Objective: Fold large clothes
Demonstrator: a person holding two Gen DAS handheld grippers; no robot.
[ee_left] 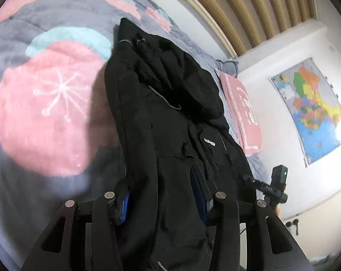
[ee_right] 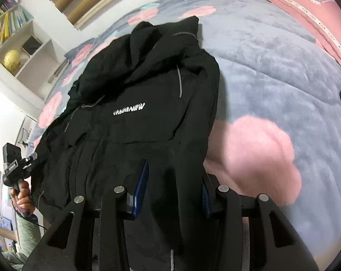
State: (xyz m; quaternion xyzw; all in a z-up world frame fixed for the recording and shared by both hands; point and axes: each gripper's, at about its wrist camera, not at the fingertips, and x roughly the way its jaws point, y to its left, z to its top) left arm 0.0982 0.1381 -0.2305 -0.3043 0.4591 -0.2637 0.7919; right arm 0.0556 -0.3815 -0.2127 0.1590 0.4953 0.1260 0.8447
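A black hooded jacket (ee_left: 170,117) lies spread along a bed covered by a grey fleece blanket (ee_left: 46,33) printed with large pink and pale blue shapes. Its hood end points away from both cameras, and white lettering shows on the chest (ee_right: 129,112). The near hem is lifted off the blanket, one part in each tool. In the left wrist view, the left gripper (ee_left: 163,198) has a thick bunch of black cloth between its blue-padded fingers (ee_left: 125,205); the jaws stand at a middling width, filled by the fabric, so the gripper is closed on the jacket. In the right wrist view, the right gripper (ee_right: 173,192) likewise has folds of the hem packed between its blue pads (ee_right: 143,180), and it grips the cloth at a similar half-wide gap. The right wrist view also shows the left gripper from the side at the left edge, with the person's hand (ee_right: 21,195) wrapped around its handle. A pink pillow (ee_left: 242,110) lies just beyond the jacket near the headboard. A coloured map (ee_left: 312,108) hangs on the white wall. A white bookshelf (ee_right: 23,45) with books and a yellow ball (ee_right: 11,59) stands beside the bed.
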